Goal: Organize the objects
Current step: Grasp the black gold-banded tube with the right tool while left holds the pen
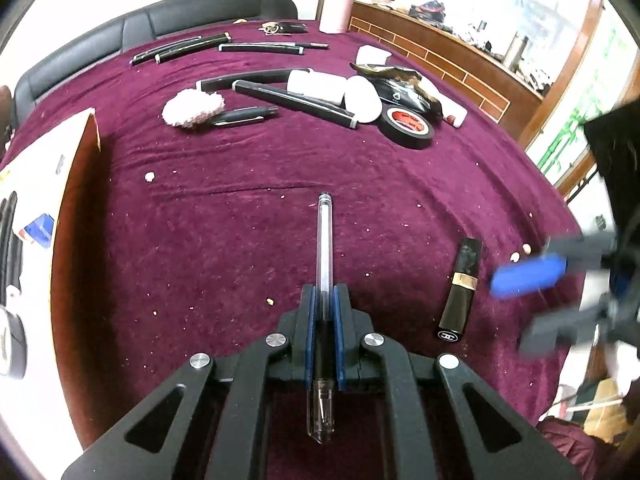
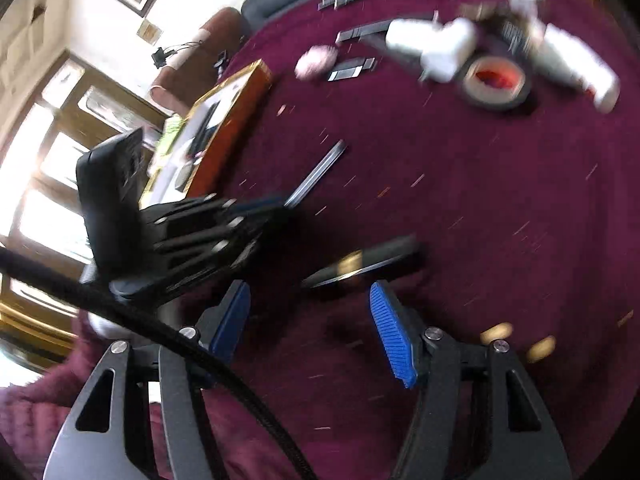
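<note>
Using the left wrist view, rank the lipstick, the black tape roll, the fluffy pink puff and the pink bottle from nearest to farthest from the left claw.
Measured from the left claw, which is shut on a clear pen:
1. Lipstick: lying close on the right.
2. Black tape roll: mid-table, ahead and right.
3. Fluffy pink puff: mid-table, ahead and left; close to the tape roll in range, so that order is tentative.
4. Pink bottle: upright at the far edge.

- Just to the right of my left tool, the black lipstick tube [image 1: 460, 288] shows the interlocked double-C Chanel mark on its near end cap.
- Far ahead of it, the crumpled black packet [image 1: 400, 90] carries a small white logo I cannot make out.
- Nothing reads in my blurred right-tool view.
</note>
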A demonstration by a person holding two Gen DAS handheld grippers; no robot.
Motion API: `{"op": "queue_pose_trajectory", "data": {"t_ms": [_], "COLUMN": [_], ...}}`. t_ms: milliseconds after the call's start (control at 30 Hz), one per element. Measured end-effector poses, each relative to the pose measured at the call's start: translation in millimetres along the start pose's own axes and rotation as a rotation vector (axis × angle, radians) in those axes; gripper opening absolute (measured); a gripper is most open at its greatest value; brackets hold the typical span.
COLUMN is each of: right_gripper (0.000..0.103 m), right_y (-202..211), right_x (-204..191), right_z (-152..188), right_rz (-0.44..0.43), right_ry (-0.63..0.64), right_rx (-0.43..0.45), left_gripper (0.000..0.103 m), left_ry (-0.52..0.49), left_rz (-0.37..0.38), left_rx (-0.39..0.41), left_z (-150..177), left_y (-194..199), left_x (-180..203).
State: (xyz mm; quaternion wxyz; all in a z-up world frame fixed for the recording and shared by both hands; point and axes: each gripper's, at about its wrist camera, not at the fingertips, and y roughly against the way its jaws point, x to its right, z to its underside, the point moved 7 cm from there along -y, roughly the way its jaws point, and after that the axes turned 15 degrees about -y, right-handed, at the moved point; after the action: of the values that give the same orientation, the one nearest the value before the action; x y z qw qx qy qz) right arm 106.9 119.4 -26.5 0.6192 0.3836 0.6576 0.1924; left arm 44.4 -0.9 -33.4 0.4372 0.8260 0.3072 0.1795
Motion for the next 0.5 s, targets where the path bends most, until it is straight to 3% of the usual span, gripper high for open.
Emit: {"op": "queue_pose_trajectory", "data": {"t_ms": [67, 200, 333, 433, 500], "right_gripper": [0.062, 0.057, 0.043, 0.042, 0.036], "right_y": [-9, -22, -40, -43, -42], "right_x": [7, 2, -6, -10, -9], "right_z": [-7, -27, -46, -42, -37], "right_rz": [0.078, 0.156, 0.325, 0.433, 0.474], "right_ry": [-0.036, -0.040, 0.076, 0.183, 0.242], "right_rx": [0.023, 0.085, 0.132, 0.149, 0.185], "left_gripper": [0.006, 0.006, 0.006, 0.006, 0.006], "left_ry": [0.021, 0.050, 0.080, 0.060, 0.024], "left_rz": [0.007, 0.020, 0.027, -0.008, -0.045], "left_rx": [0.012, 0.038, 0.045, 0.029, 0.014], "left_z": [0, 3, 5, 3, -1], "left_y": [0, 1, 2, 1, -1], "left_x": [-2, -5, -7, -4, 0]}}
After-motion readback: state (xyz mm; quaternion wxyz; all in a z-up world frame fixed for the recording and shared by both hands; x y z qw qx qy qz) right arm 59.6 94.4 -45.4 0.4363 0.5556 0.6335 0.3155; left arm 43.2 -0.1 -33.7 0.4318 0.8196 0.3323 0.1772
